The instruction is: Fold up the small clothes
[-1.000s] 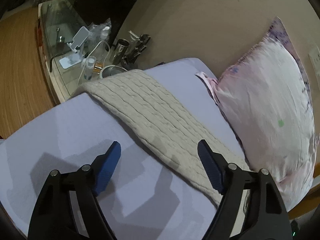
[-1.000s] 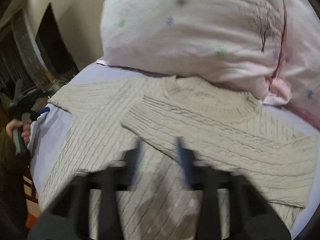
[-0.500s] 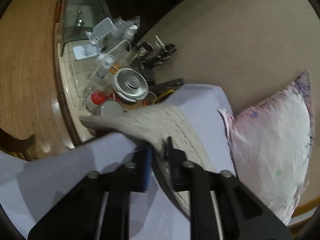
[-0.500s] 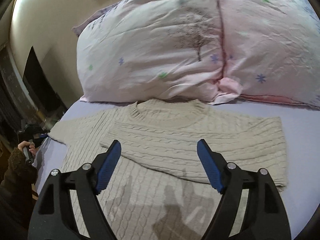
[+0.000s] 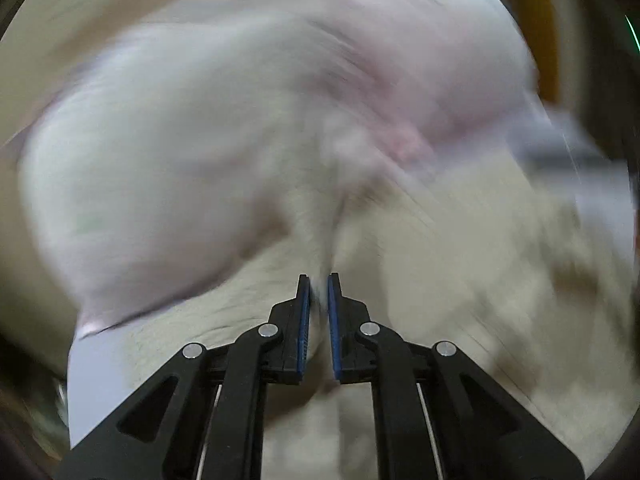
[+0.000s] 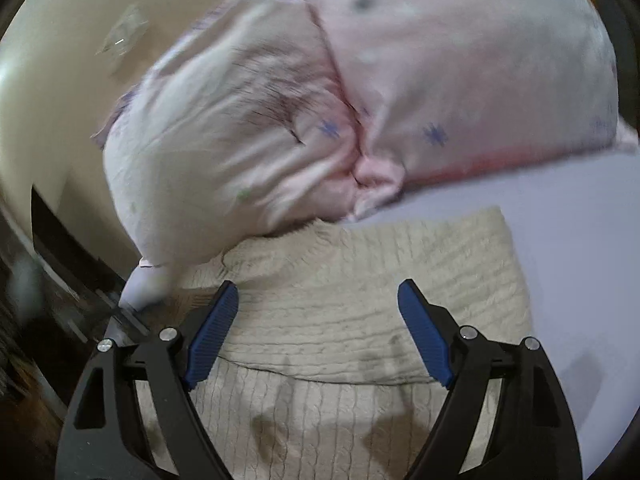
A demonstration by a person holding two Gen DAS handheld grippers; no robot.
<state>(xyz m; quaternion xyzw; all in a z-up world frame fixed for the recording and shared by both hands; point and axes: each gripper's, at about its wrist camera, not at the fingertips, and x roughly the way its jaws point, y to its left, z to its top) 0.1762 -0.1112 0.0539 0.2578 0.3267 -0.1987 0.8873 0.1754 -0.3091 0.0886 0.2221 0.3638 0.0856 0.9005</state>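
A cream cable-knit sweater (image 6: 360,304) lies on the lilac bed sheet (image 6: 580,264), one sleeve folded across its chest. My right gripper (image 6: 318,300) is open and empty just above the folded sleeve. My left gripper (image 5: 318,286) is shut on a pinched fold of the sweater (image 5: 440,264) and holds it lifted; that view is heavily motion-blurred.
Pink-white pillows (image 6: 320,92) lie against the wall right behind the sweater's collar; they also fill the left wrist view (image 5: 200,140). A dark bedside gap and furniture (image 6: 52,280) are at the left. The sheet's edge (image 5: 92,380) shows low left.
My left gripper, shut on the sweater's left sleeve, has swung it fast from the bedside toward the pillows. My right gripper stayed open and moved closer to the sweater.
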